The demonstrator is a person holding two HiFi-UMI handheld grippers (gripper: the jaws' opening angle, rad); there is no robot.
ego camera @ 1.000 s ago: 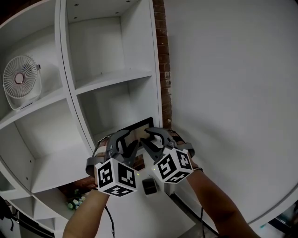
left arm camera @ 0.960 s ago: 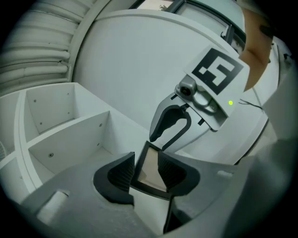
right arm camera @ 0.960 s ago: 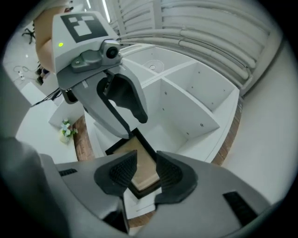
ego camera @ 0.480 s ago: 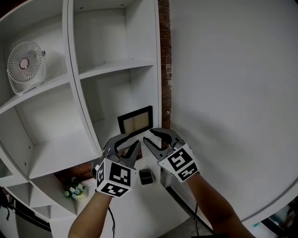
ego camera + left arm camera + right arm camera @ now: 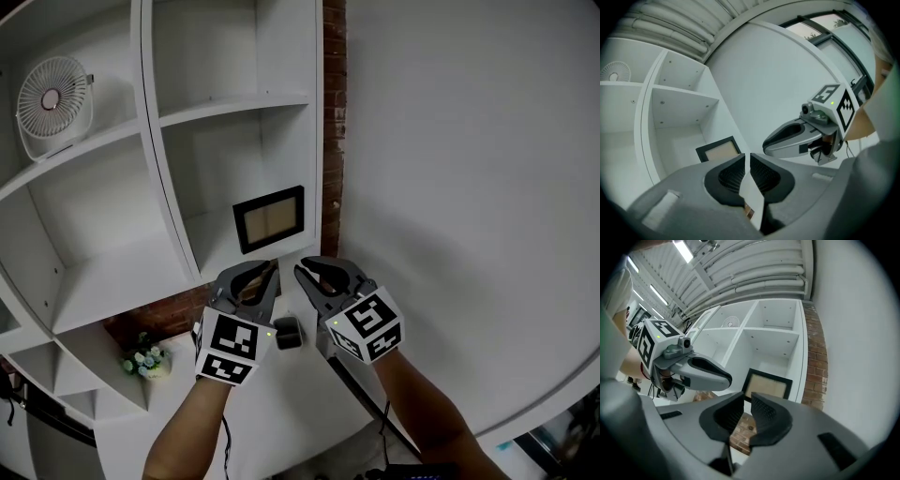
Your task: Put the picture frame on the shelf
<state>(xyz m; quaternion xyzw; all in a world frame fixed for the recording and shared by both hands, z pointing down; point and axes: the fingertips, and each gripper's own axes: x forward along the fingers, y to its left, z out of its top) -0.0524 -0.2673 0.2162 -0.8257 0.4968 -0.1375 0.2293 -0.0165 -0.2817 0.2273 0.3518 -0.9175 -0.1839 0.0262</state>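
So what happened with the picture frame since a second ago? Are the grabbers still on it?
No. The left gripper and the right gripper have both backed away from the picture frame toward the person, and their jaws are closing on nothing. The frame now stands on its own on the shelf. The fan and the little flowers stayed where they were.

The picture frame (image 5: pixel 269 217) — black border, plain tan panel inside — stands upright, longer side level, on the white shelf (image 5: pixel 234 103). It is in the lowest compartment of the right-hand column, set toward the back — close to the compartment's right wall, face outward.
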